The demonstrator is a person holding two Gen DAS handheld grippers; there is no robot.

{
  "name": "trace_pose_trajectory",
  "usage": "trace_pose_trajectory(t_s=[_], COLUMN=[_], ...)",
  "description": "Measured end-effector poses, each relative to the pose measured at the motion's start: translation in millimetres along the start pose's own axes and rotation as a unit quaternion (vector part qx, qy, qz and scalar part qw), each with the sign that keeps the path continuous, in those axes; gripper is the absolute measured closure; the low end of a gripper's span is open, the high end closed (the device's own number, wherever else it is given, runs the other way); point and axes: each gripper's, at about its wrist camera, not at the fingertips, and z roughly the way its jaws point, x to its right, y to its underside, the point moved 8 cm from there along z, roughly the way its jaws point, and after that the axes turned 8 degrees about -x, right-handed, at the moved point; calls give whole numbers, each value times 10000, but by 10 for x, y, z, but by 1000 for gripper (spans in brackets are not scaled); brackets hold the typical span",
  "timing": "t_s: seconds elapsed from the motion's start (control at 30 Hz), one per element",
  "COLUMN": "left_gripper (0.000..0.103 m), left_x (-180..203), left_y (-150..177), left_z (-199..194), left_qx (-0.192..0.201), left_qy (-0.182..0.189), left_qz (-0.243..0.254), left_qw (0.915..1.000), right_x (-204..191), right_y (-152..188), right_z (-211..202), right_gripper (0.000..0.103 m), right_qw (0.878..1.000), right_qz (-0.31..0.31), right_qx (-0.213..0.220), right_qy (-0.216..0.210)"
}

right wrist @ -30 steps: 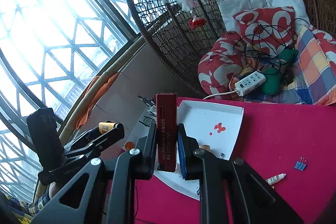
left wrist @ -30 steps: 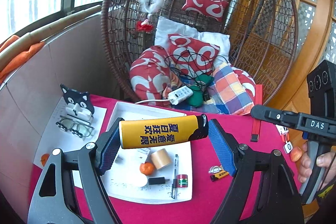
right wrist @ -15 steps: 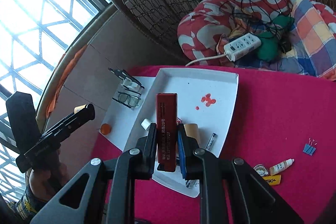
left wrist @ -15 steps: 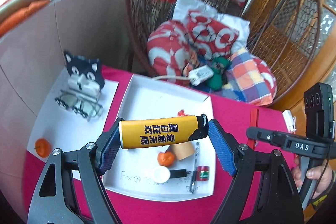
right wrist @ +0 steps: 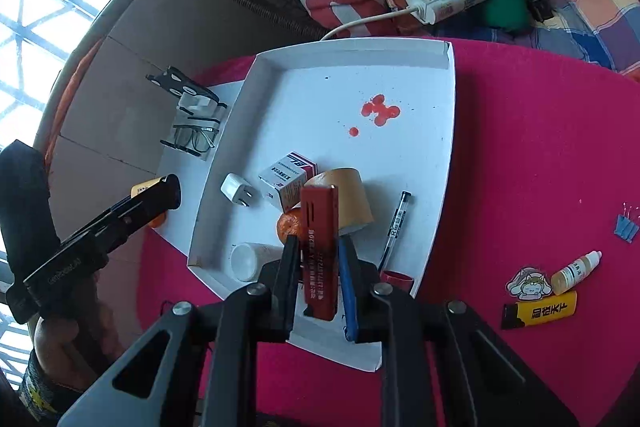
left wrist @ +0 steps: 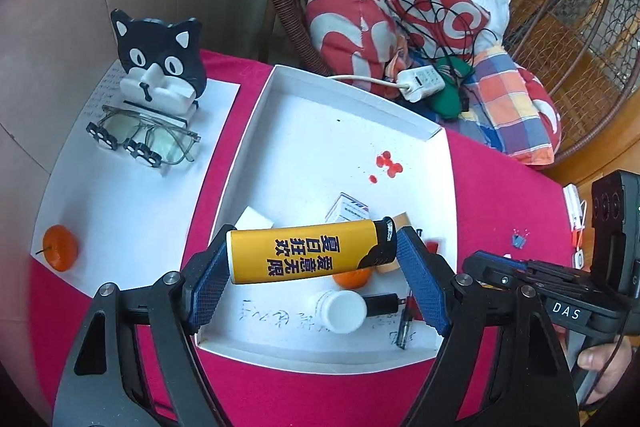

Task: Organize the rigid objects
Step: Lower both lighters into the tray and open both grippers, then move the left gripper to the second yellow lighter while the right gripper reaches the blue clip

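My left gripper (left wrist: pixel 314 247) is shut on a yellow lighter (left wrist: pixel 304 255), held lengthwise between the blue pads, low over the near half of the white tray (left wrist: pixel 352 87). My right gripper (right wrist: pixel 318 247) is shut on a slim dark red lighter (right wrist: pixel 320 239), standing upright between the fingers, above the tray's (right wrist: pixel 352 45) near end. In the tray lie a white plug (right wrist: pixel 236 190), a small medicine box (right wrist: pixel 286 179), a brown tape roll (right wrist: pixel 348 199), an orange (right wrist: pixel 290 225), a white bottle (right wrist: pixel 246 261) and a pen (right wrist: pixel 396 223). Each gripper shows at the edge of the other's view.
A cat-shaped stand (left wrist: pixel 160 63) with glasses (left wrist: pixel 144 139) and a small orange (left wrist: pixel 60 247) sit on white paper to the left of the tray. On the red cloth to the right lie another yellow lighter (right wrist: pixel 540 311), a dropper bottle (right wrist: pixel 576 273), a sticker (right wrist: pixel 528 285) and blue clips (right wrist: pixel 626 225). A wicker chair with cushions stands behind.
Both grippers have come down toward the tray and tipped further downward, so the tray fills more of each view. Each still holds its lighter.
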Motion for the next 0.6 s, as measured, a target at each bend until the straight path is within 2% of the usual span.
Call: trace_pose_trajectory(t_s=[0.07, 0.1, 0.17, 0.2, 0.23, 0.43, 0.6], left_gripper=[19, 15, 1, 0, 0, 0, 0], left_x=[-13, -9, 2, 21, 52, 271, 522], left_y=[1, -2, -10, -15, -22, -57, -85], left_z=[-25, -53, -89, -119, -154, -305, -471], left_qx=[89, 159, 259, 306, 361, 548, 730], left_qy=[-74, -112, -198, -239, -270, -360, -342], left_qz=[-15, -5, 22, 59, 110, 415, 652], left_qw=[9999, 9998, 9995, 9992, 9989, 9970, 9946], right_x=[18, 37, 68, 81, 102, 170, 184], right_y=[-9, -14, -18, -15, -6, 38, 12], right_z=[-25, -44, -99, -123, -180, -361, -813], right_gripper=[83, 77, 40, 7, 0, 0, 0], right_qw=[9999, 9998, 9995, 9994, 9989, 9975, 9911], right_qz=[12, 34, 88, 111, 137, 250, 216], right_qx=[84, 134, 254, 302, 408, 643, 1306], right_qy=[110, 156, 156, 159, 174, 117, 141])
